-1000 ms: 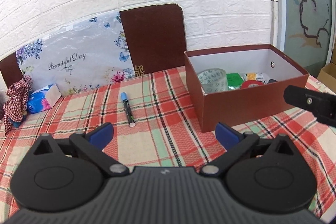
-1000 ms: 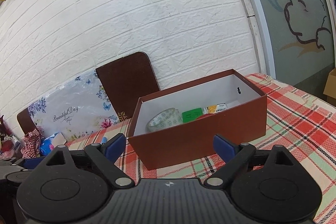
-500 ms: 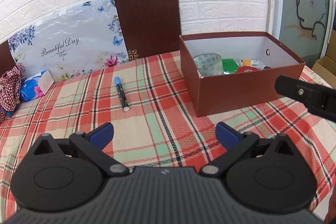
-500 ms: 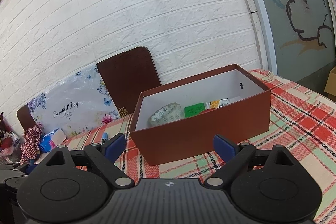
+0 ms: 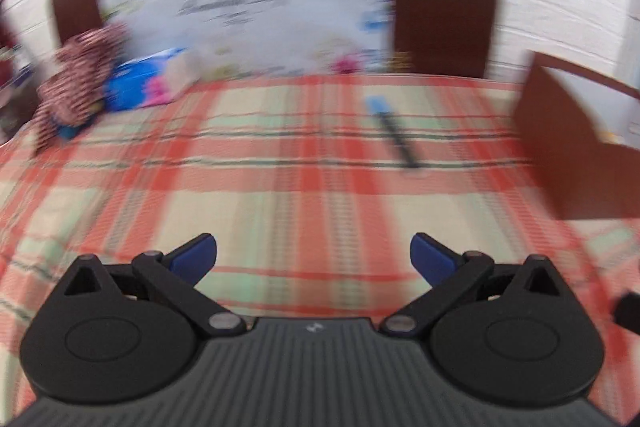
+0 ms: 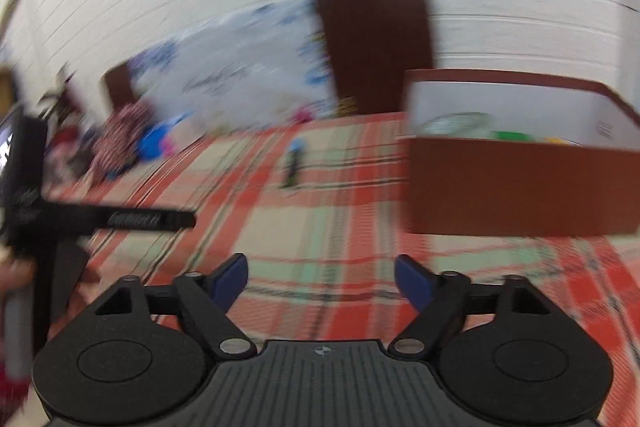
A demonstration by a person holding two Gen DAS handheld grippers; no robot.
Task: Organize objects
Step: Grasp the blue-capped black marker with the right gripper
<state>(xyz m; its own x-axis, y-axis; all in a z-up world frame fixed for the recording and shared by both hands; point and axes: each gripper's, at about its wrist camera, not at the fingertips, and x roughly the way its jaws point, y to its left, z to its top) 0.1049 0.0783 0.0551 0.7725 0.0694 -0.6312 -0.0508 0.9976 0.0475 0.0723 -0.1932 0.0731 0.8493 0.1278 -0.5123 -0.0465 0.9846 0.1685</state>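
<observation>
Both views are motion-blurred. A marker with a blue cap (image 5: 391,131) lies on the plaid tablecloth, ahead and right of my open, empty left gripper (image 5: 314,259). It also shows in the right wrist view (image 6: 293,163), far ahead and left of my open, empty right gripper (image 6: 321,279). The brown open box (image 6: 512,183) stands to the right with a tape roll (image 6: 456,123) and green and yellow items inside. In the left wrist view only the box's left end (image 5: 576,155) shows.
A blue tissue pack (image 5: 148,87) and a red checked cloth (image 5: 72,75) lie at the table's back left. A floral board (image 5: 248,7) and brown chair backs (image 5: 440,3) stand against the white brick wall. The left gripper's body (image 6: 48,219) crosses the right view's left side.
Both cameras have swung left and dipped toward the table. The box has slid to the right edge of the views and the marker now lies nearer the centre. Both grippers stay open.
</observation>
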